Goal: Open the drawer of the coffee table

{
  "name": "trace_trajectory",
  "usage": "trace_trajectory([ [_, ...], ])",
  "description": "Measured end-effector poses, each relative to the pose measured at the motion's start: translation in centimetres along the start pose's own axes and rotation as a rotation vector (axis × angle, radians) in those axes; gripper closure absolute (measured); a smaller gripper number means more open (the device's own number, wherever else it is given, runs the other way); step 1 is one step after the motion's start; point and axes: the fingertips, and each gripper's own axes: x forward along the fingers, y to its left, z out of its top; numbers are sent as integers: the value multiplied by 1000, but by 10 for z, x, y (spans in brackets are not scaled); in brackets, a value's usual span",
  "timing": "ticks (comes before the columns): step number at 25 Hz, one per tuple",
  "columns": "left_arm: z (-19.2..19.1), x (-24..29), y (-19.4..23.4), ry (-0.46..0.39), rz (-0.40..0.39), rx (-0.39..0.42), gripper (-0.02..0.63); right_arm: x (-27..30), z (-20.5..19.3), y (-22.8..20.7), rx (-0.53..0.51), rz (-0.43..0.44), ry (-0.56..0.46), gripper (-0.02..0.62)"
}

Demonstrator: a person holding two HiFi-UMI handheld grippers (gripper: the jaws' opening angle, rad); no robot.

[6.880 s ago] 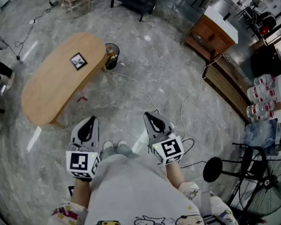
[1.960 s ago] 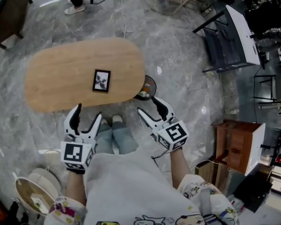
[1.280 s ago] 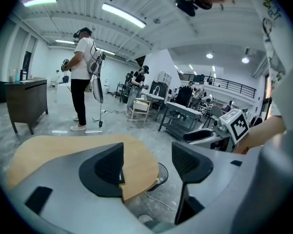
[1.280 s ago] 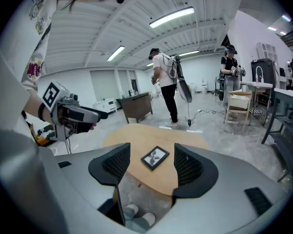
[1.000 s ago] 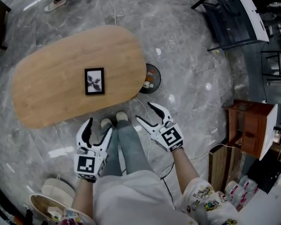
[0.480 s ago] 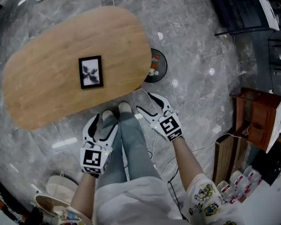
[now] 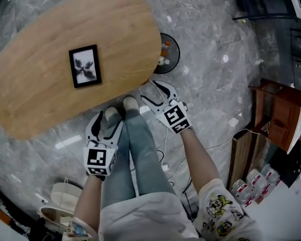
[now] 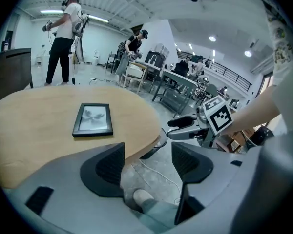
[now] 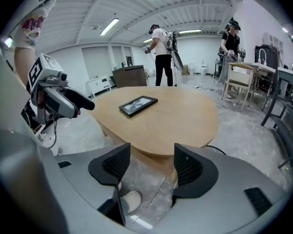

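Looks steeply down on an oval wooden coffee table standing on a grey marbled floor, with a black picture frame lying flat near the middle of the tabletop and a small round bin half tucked under its right end. Shows no drawer in any view; most likely hidden beneath the overhang of the near long edge, with only a strip of wood under that edge visible in the right gripper view. Holds the left tongs low over the person's own shoes, just short of the near edge, jaws spread wide and gripping nothing, only floor and a shoe tip in the gap. Holds the right tongs near the right end of that same edge, likewise spread wide and empty. Reads as the approach, with nothing touched yet. To do this step well: crouch and lower the tongs below the tabletop's edge to bring the drawer front into sight; find its handle or lip before closing; set one pair of tongs square to it, close firmly, then pull straight back toward the body, level, without lifting. Keep both feet out of the drawer's path, and rest the free tongs on the tabletop to steady it against sliding.
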Motion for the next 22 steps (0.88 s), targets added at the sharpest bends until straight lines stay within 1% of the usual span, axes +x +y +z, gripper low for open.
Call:
trace_trajectory([
  [6,-30,20,-2,55,3,-25,322,16,-29,-2,-41,29,47,348],
  [12,-41,45,-1,81,11,-41,324,33,-50,-13,-78,51,88,348],
  [16,-47,56,-4,93,9,-32,336,38,-56,-12,-125,69,104,348],
  [18,-48,59,-5,101,14,-26,355,39,-59,-13,-139,73,111,348],
  [20,-50,61,-5,109,29,-23,390,41,-61,-14,-154,75,117,349],
  [21,-51,61,-5,112,38,-23,420,42,-61,-14,-166,75,118,349],
  [22,-51,61,-4,113,47,-25,478,44,-61,-13,-179,75,120,348],
])
